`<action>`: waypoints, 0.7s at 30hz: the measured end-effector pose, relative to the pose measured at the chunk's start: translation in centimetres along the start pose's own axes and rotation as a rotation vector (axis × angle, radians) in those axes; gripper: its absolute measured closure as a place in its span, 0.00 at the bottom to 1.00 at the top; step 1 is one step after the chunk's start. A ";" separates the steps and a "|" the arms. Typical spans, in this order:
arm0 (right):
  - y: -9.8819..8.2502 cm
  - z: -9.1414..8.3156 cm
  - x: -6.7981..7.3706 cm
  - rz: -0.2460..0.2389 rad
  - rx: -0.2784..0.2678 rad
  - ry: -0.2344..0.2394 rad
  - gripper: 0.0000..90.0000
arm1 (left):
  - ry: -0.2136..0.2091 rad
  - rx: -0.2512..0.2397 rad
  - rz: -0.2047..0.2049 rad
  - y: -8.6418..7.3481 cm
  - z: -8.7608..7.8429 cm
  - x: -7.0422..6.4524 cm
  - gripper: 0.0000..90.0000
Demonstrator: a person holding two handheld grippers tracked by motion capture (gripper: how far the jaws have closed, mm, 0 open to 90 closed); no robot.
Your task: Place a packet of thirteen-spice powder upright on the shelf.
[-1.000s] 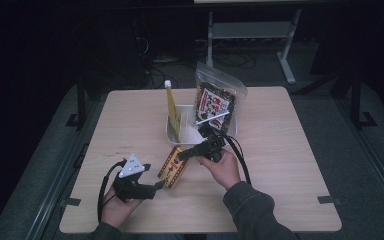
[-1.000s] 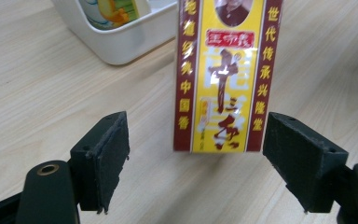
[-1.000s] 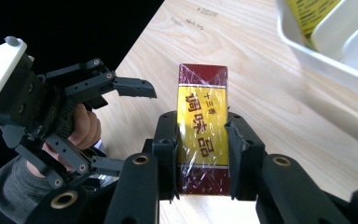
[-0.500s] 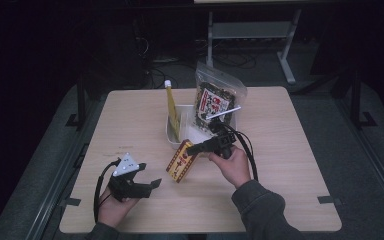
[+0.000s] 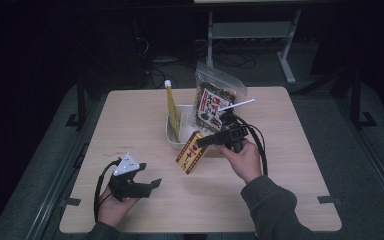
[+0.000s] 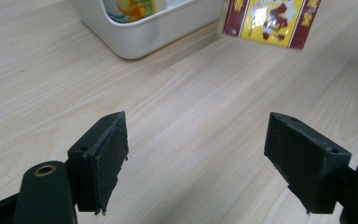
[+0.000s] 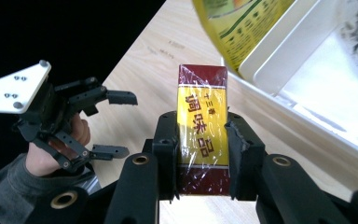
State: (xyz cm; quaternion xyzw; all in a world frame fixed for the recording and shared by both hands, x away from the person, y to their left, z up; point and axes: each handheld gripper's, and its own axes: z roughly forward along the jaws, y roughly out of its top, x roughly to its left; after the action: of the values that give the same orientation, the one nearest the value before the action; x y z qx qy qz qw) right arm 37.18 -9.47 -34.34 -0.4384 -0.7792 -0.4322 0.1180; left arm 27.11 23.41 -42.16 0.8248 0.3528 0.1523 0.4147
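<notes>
High view: the right gripper (image 5: 203,142) is pinching the red-and-yellow box (image 5: 190,155), lifted beside the white bin (image 5: 172,135), not yet inside; the left gripper (image 5: 147,176) is resting spread on the desk (image 5: 300,150).

Box (image 7: 202,135): dark red ends, yellow middle panel, dark red characters. Tub (image 5: 176,137): plain white. Tall packet (image 5: 172,111): yellow, green print, white cap. Bag (image 5: 212,102): clear plastic, dark contents, red-white label. Tabletop (image 5: 300,165): pale wood grain. Both grippers' jaws black; left gripper (image 5: 147,176) topped by grey plate.
</notes>
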 end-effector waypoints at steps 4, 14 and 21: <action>0.6 -0.6 0.1 0.001 -0.010 -0.031 0.75 | 0.003 0.000 -0.001 -0.1 -0.1 0.2 0.23; 2.5 -1.7 0.3 0.015 -0.047 -0.102 0.75 | 0.007 0.001 -0.012 -0.1 -0.1 0.4 0.24; 4.3 -1.7 0.2 0.039 -0.090 -0.146 0.75 | 0.008 -0.002 -0.021 -0.1 -0.3 0.5 0.24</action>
State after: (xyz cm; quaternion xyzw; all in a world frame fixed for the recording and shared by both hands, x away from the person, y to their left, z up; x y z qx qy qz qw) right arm 40.11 -9.62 -30.78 -0.4889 -0.7567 -0.4312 0.0494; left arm 27.28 23.99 -42.13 0.8200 0.3628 0.1519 0.4158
